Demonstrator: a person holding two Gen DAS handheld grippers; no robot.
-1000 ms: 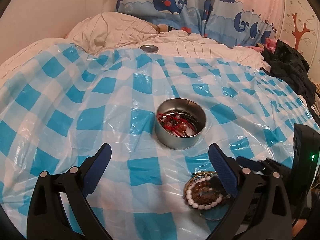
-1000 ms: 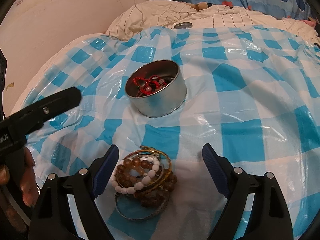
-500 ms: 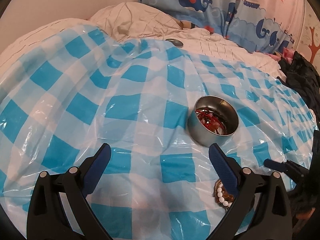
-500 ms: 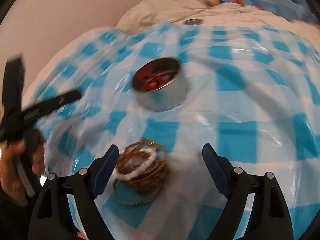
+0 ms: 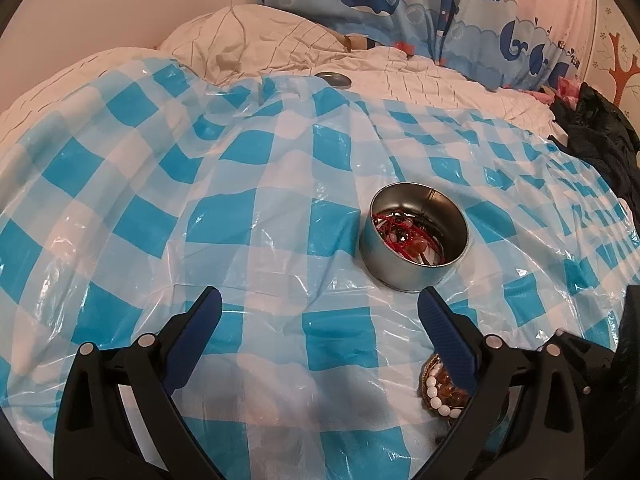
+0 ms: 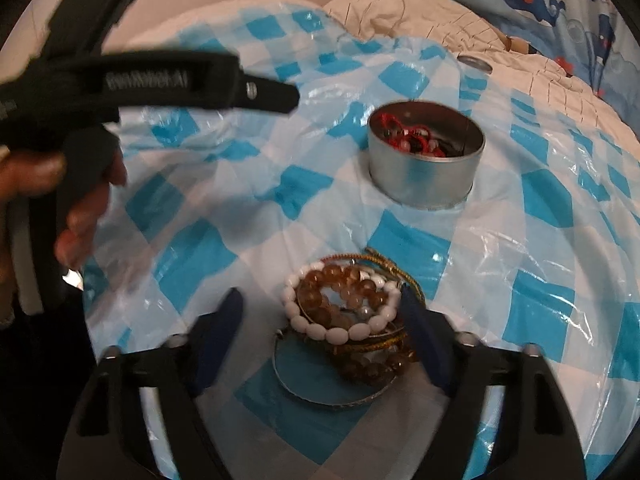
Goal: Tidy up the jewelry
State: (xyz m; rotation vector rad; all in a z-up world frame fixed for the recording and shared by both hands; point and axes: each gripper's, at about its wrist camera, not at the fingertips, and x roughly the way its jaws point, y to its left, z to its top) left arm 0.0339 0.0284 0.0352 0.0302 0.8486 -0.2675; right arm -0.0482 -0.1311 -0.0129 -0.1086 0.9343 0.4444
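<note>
The right claw (image 6: 322, 312) is closing around the bracelets (image 6: 344, 312) piled on the checked sheet (image 6: 400, 240); one finger touches them. The tin (image 6: 426, 160) sits farther off. The left claw (image 5: 320, 312) is spread and empty.

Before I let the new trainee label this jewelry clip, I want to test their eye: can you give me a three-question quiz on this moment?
1. True or false: the round metal tin is empty.
2. What lies between the fingers of the right gripper?
A. a lid
B. a pile of bracelets
C. nothing
3. Fill in: the small metal lid lies at the far edge of the checked plastic sheet, beyond the ____.

Key
1. False: red cord jewelry lies in it.
2. B: the jaws are closing around the pile, though a firm grip cannot be told yet.
3. tin
</note>
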